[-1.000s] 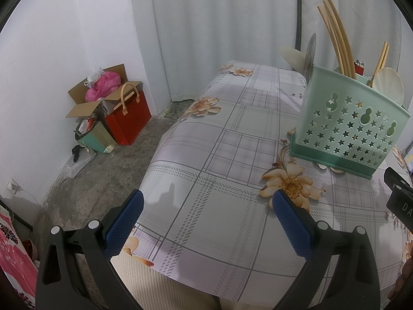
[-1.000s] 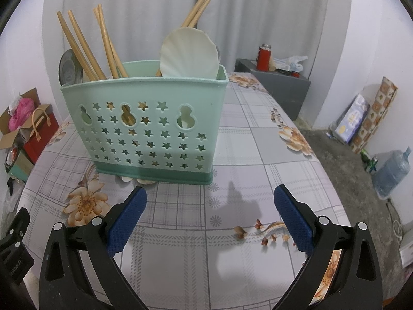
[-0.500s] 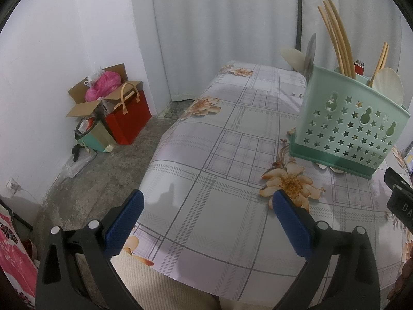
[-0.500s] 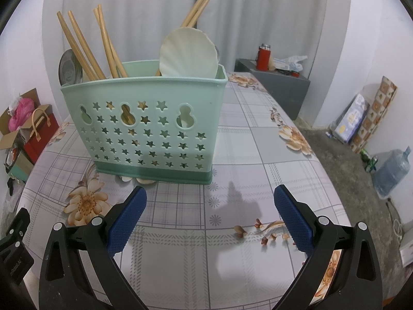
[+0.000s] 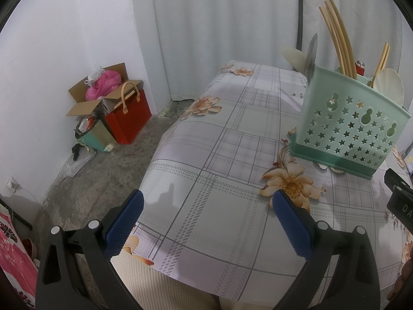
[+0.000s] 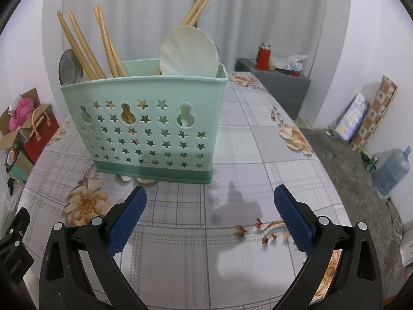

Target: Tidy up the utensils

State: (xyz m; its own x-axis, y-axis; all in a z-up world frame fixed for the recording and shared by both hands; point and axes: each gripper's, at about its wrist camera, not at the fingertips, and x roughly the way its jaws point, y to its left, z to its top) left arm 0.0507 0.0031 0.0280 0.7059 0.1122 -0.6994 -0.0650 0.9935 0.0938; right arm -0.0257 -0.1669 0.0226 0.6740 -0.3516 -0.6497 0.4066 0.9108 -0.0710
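Note:
A mint-green utensil holder (image 6: 152, 131) with star cut-outs stands upright on the flowered tablecloth (image 6: 258, 155). In it are wooden chopsticks (image 6: 77, 44), a cream shell-shaped spoon (image 6: 188, 51) and a metal spoon (image 6: 68, 68). My right gripper (image 6: 210, 201) is open and empty, just in front of the holder. The left wrist view has the same holder (image 5: 353, 126) at the far right, chopsticks (image 5: 338, 38) sticking up. My left gripper (image 5: 206, 204) hangs open and empty over the table's near left corner, well left of the holder.
Left of the table on the floor sit a red bag (image 5: 129, 116) and an open cardboard box (image 5: 95, 95). A grey cabinet (image 6: 281, 87) with a red flask (image 6: 263, 56) stands behind. A water jug (image 6: 392, 173) and boxes lie on the floor at right.

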